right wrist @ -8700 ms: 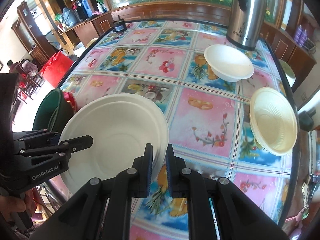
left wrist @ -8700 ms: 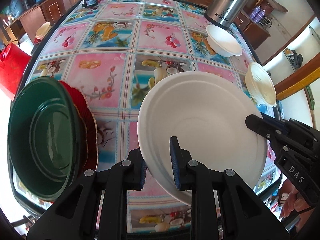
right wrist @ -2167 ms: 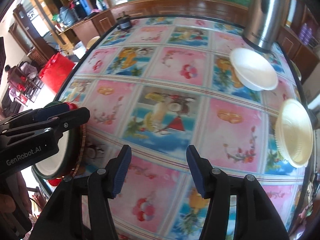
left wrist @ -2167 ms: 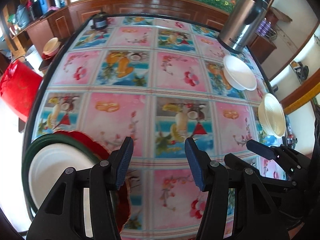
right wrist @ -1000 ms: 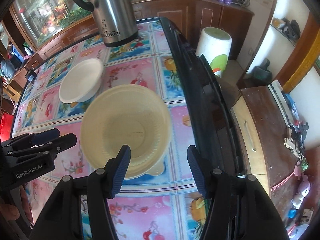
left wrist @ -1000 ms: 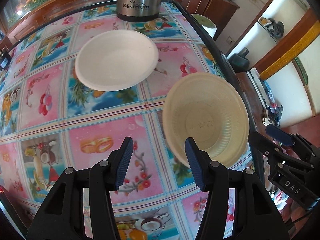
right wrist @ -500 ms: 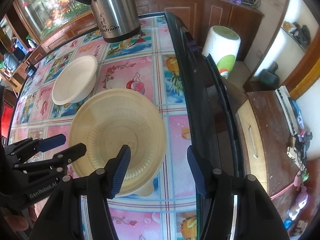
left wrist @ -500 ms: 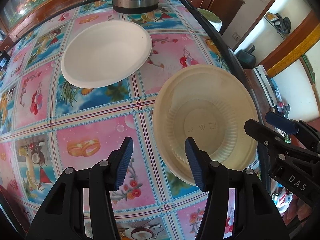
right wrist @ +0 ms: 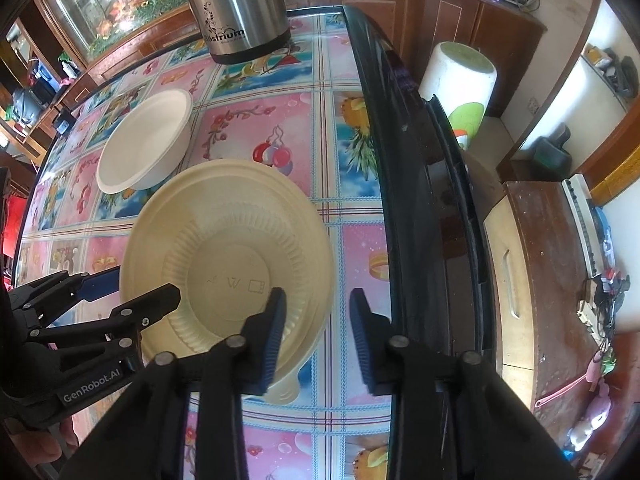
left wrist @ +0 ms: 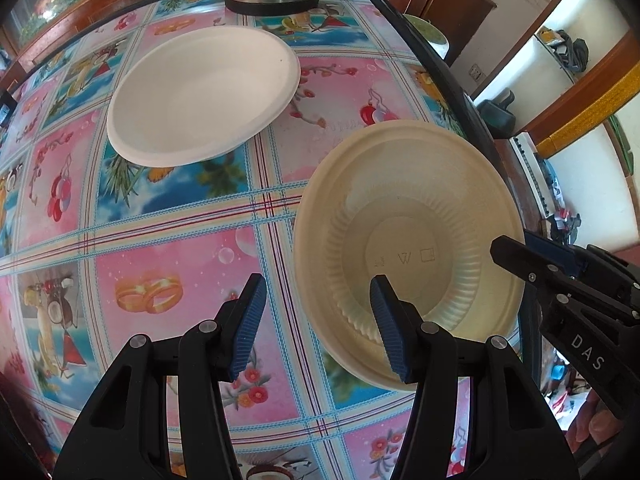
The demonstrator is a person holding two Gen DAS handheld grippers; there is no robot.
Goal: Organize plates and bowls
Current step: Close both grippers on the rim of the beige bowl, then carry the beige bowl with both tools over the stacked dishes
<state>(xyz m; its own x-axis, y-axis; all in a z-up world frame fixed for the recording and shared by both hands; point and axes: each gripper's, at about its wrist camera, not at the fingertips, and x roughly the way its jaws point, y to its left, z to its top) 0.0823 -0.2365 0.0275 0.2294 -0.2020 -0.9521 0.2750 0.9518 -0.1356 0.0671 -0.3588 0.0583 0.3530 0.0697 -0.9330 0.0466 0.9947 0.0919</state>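
We note both grippers astride the cream bowl [right wrist: 224, 248] rim, left gripper [left wrist: 318, 322] wide, right gripper [right wrist: 316, 328] narrowing, unclamped; white bowl [left wrist: 204, 94] and steel flask [right wrist: 236, 8] stand beyond

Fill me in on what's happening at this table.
A person is working both handheld grippers around the cream bowl at the table's edge. The left gripper straddles its near rim, jaws open. The right gripper has its jaws either side of the opposite rim and has just been closing, not yet clamped. A white bowl waits by the steel flask.
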